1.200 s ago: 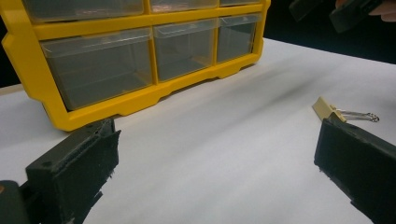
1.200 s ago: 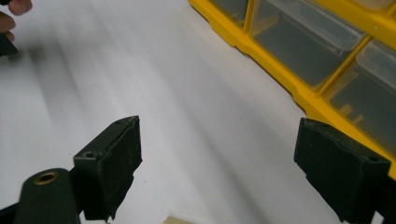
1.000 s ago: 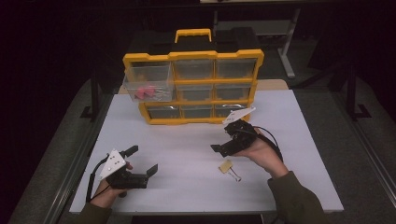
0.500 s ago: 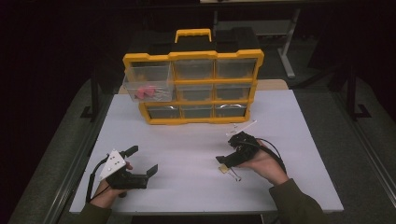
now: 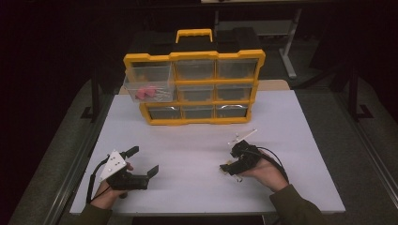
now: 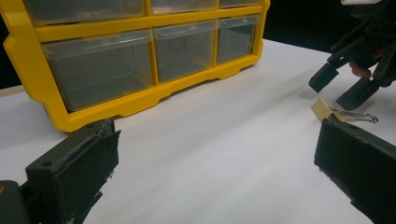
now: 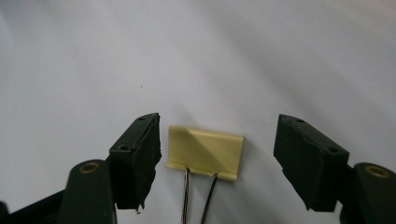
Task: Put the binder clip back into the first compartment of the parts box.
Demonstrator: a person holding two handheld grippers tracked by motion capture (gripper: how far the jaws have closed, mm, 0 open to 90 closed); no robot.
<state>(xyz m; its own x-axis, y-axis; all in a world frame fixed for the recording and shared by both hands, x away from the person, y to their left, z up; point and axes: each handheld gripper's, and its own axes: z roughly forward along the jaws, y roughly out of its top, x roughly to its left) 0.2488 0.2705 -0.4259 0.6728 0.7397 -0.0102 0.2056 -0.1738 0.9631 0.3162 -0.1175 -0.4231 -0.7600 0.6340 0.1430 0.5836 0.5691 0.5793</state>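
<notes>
Dim room, bright table top

The white table (image 5: 197, 150) is catching most of the light while the surroundings are sinking into near black. In the right gripper view the yellow binder clip (image 7: 205, 151) is looking soft and slightly blurred, casting a faint shadow; in the left gripper view the near jaws are blurring and the yellow organizer (image 6: 140, 60) is showing mild glare.
</notes>
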